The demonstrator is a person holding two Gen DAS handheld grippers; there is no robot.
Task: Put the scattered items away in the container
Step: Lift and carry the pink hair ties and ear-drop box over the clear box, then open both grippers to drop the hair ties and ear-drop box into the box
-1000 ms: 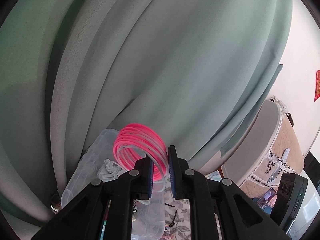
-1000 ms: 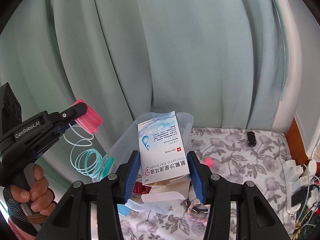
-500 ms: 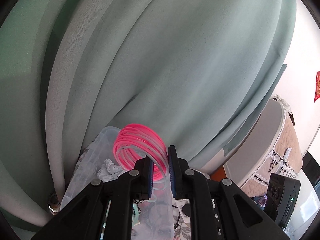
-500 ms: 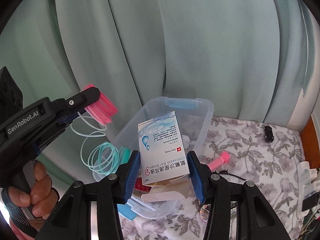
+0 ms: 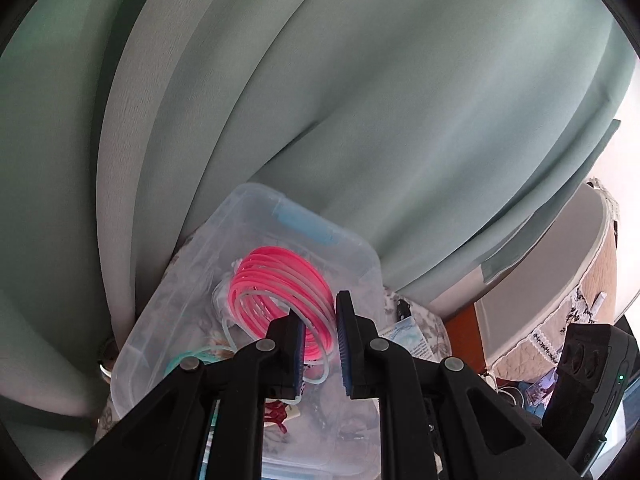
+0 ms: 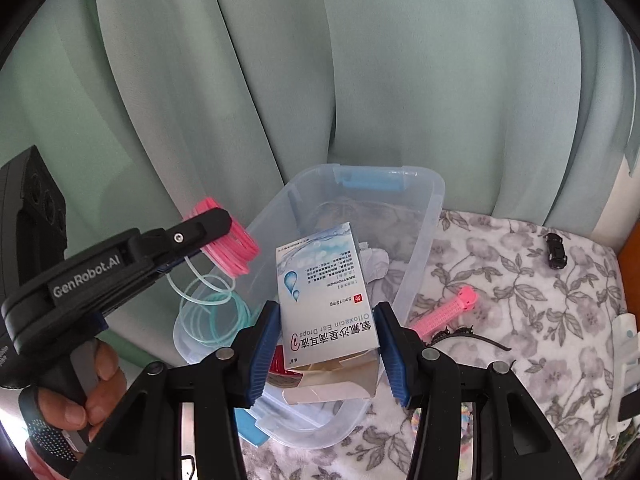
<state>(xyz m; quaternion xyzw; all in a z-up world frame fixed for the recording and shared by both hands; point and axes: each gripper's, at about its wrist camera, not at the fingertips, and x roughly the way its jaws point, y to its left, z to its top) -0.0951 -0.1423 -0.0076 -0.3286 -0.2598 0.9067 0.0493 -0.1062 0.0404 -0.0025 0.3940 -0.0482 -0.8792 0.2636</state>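
Observation:
A clear plastic bin with blue latches stands on a floral cloth against the curtain. My left gripper is shut on a pink coiled cord, held over the bin's left side. Clear and teal loops hang from the pink coil down at the bin's left wall. In the right wrist view the left gripper reaches in from the left. My right gripper is shut on a white and blue ear drops box, upright over the bin's near end, its bottom flap loose.
On the floral cloth right of the bin lie a pink hair roller, a black hair clip and a small black object. A pale green curtain hangs close behind. A hand holds the left gripper's handle.
Both grippers have sunk toward the bin, which now fills more of both views. The pink coil and the ear drops box stay gripped as before.

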